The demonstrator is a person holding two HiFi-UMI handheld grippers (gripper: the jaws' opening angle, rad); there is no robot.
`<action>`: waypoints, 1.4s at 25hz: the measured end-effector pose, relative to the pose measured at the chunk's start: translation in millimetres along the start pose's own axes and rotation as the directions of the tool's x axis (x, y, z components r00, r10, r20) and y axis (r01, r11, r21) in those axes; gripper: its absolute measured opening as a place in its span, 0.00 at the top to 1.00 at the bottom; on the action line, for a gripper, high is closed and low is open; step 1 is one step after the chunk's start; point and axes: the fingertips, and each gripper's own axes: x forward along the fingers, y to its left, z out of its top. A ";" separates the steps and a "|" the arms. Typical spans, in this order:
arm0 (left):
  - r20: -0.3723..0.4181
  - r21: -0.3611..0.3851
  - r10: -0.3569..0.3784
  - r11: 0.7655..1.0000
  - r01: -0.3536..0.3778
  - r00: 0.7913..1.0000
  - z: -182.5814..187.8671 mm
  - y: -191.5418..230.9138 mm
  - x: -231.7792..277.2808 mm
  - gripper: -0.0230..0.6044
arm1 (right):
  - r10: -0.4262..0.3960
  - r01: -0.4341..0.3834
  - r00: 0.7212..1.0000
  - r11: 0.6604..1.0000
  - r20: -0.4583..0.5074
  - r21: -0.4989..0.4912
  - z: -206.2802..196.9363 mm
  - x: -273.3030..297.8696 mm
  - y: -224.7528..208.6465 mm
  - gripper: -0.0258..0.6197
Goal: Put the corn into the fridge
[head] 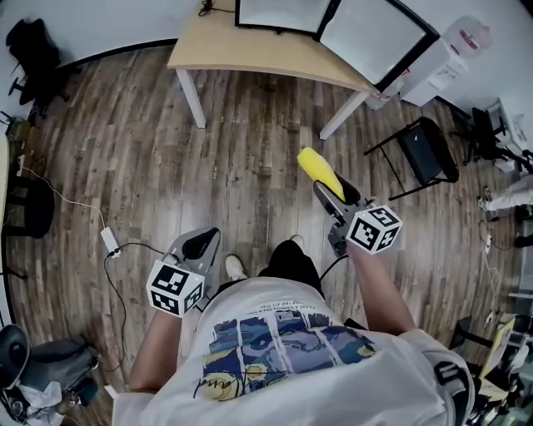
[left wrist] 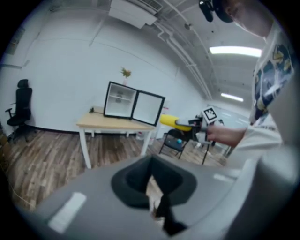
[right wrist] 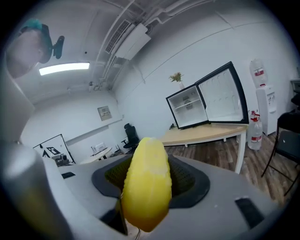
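A yellow corn cob (head: 321,173) sticks forward out of my right gripper (head: 337,195), whose jaws are shut on its near end. In the right gripper view the corn (right wrist: 146,183) fills the middle, clamped in the right gripper (right wrist: 145,208). The small fridge (head: 279,12) stands on a wooden table (head: 250,50) ahead, its door (head: 375,37) swung wide open; the fridge (right wrist: 187,107) shows white empty shelves. My left gripper (head: 200,245) hangs low at the left, jaws together and empty, and the left gripper (left wrist: 152,187) looks toward the fridge (left wrist: 119,100) and the corn (left wrist: 174,121).
A black folding chair (head: 425,150) stands right of the table. A water dispenser (head: 454,50) is at the back right, an office chair (head: 33,46) at the far left. A cable with a white adapter (head: 110,241) lies on the wood floor.
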 end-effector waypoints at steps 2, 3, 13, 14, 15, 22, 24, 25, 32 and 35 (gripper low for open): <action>-0.019 0.010 -0.012 1.000 0.013 1.000 -6.8 12.0 -1.7 0.95 | -0.015 0.015 1.000 1.000 0.001 0.015 -7.2 6.1 9.7 0.59; -0.024 0.010 -0.023 1.000 0.024 0.999 -8.4 16.7 0.9 0.95 | -0.024 0.024 1.000 1.000 -0.001 0.014 -9.0 8.3 12.5 0.59; -0.021 0.112 -0.089 0.990 0.091 0.996 58.3 45.2 76.8 0.95 | -0.071 0.069 0.996 0.997 -0.052 -0.035 16.8 69.0 -36.8 0.59; -0.029 0.122 -0.082 0.989 0.084 0.996 65.6 54.3 83.6 0.95 | -0.069 0.066 0.996 0.997 -0.051 -0.043 25.3 79.3 -45.6 0.59; -0.036 0.132 -0.073 0.988 0.078 0.997 73.3 64.3 90.8 0.95 | -0.067 0.065 0.997 0.997 -0.046 -0.050 35.0 89.1 -54.9 0.59; -0.031 0.156 -0.045 0.987 0.049 0.999 136.4 112.4 154.7 0.95 | -0.065 0.066 0.998 0.993 0.018 -0.095 98.0 147.3 -110.3 0.59; -0.027 0.150 -0.067 0.986 0.070 0.997 148.6 116.4 173.5 0.95 | -0.065 0.068 0.998 0.993 0.026 -0.099 108.3 164.1 -120.1 0.59; -0.028 0.145 -0.085 0.986 0.088 0.996 153.2 116.7 180.2 0.95 | -0.069 0.071 0.997 0.993 0.024 -0.096 110.3 171.9 -124.2 0.59; -0.041 0.134 -0.138 0.981 0.143 0.990 177.9 164.2 212.6 0.95 | -0.113 0.114 0.994 0.990 0.012 -0.086 127.3 228.4 -143.9 0.59; -0.028 0.141 -0.159 0.977 0.161 0.987 191.2 198.0 228.9 0.95 | -0.151 0.152 0.988 0.984 0.016 -0.089 135.0 252.4 -154.4 0.59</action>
